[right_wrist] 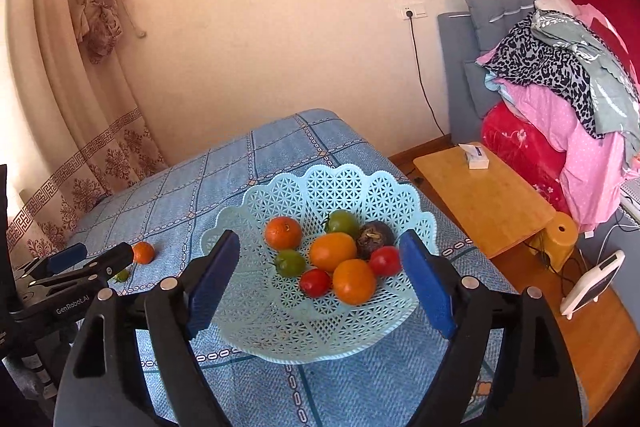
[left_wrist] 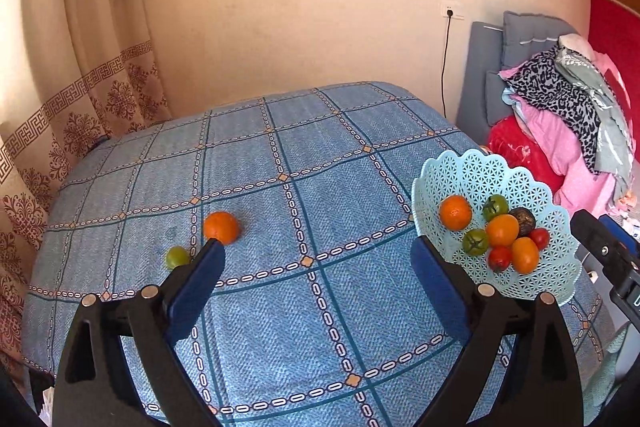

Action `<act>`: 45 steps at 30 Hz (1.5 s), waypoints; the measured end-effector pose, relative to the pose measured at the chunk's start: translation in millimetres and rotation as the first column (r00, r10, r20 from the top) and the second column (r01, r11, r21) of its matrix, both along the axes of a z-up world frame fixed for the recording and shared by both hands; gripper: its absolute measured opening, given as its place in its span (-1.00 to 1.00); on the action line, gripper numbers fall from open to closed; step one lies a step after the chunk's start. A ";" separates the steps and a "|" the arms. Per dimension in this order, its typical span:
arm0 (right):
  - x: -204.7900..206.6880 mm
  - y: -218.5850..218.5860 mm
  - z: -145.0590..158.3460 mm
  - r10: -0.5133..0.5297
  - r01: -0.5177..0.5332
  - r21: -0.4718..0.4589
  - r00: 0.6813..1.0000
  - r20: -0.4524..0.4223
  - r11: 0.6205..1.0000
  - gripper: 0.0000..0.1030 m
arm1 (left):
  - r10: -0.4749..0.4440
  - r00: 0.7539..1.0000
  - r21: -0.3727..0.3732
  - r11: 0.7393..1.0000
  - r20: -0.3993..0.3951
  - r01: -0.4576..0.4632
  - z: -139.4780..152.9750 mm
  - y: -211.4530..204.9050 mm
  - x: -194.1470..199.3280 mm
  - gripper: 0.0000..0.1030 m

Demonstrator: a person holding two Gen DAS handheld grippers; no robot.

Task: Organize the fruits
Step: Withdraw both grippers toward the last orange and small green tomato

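Orange tangerine (left_wrist: 221, 227) on the worktop (left_wrist: 320, 307) just beyond my left tongs (left_wrist: 316, 259), both tongs agape and empty; right tongs (right_wrist: 320, 279) over the basket (right_wrist: 320, 183).

The basket (right_wrist: 320, 183) holds eight fruits: one tangerine (right_wrist: 283, 232), two orange tomatoes (right_wrist: 333, 251), two green tomatoes (right_wrist: 342, 223), two red tomatoes (right_wrist: 315, 282) and one dark passion fruit (right_wrist: 375, 235). Two fruits lie loose on the tablecloth (left_wrist: 280, 147): one loose tangerine (left_wrist: 221, 227) and one loose green tomato (left_wrist: 177, 257).
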State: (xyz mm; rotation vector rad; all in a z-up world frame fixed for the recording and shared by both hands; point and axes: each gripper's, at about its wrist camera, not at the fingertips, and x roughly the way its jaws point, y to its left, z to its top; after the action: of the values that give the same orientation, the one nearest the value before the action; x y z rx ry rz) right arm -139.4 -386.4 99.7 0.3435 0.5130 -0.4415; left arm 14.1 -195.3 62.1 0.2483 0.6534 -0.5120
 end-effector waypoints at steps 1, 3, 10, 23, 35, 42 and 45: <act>2.8 3.8 -0.1 0.010 -0.010 -0.001 1.000 0.000 1.000 0.66 | 0.010 1.000 -0.003 1.000 0.002 -0.010 1.0 6.2 0.5 0.81; 8.4 11.9 0.1 0.028 -0.028 -0.008 1.000 -0.001 1.000 0.71 | 0.031 0.999 -0.008 0.999 0.006 -0.031 2.6 18.7 1.9 0.81; 24.5 34.5 0.4 0.071 -0.071 -0.019 0.997 0.003 0.997 0.89 | 0.114 0.993 -0.005 0.993 0.011 -0.114 0.0 60.9 15.6 0.81; 45.0 66.1 -11.2 0.133 -0.134 -0.027 0.990 -0.039 0.991 0.89 | 0.282 0.959 0.032 0.959 -0.040 -0.281 -28.8 128.0 52.4 0.81; 71.6 101.5 -23.4 0.231 -0.235 -0.041 0.969 -0.084 0.971 0.89 | 0.289 0.956 0.057 0.957 -0.055 -0.286 -43.3 131.6 83.3 0.81; 86.3 118.2 -29.8 0.283 -0.293 -0.070 0.951 -0.122 0.953 0.89 | 0.281 0.958 0.136 0.952 -0.048 -0.273 -68.5 117.0 105.3 0.81; 93.9 123.2 -35.3 0.305 -0.317 -0.073 0.942 -0.141 0.946 0.89 | 0.274 0.959 0.150 0.954 -0.071 -0.261 -76.2 114.2 114.6 0.81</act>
State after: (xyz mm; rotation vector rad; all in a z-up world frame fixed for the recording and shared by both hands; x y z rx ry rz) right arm -45.5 -263.3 64.4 0.1385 0.6572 -0.1795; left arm 128.6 -81.1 -14.1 0.2636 0.7999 -0.2180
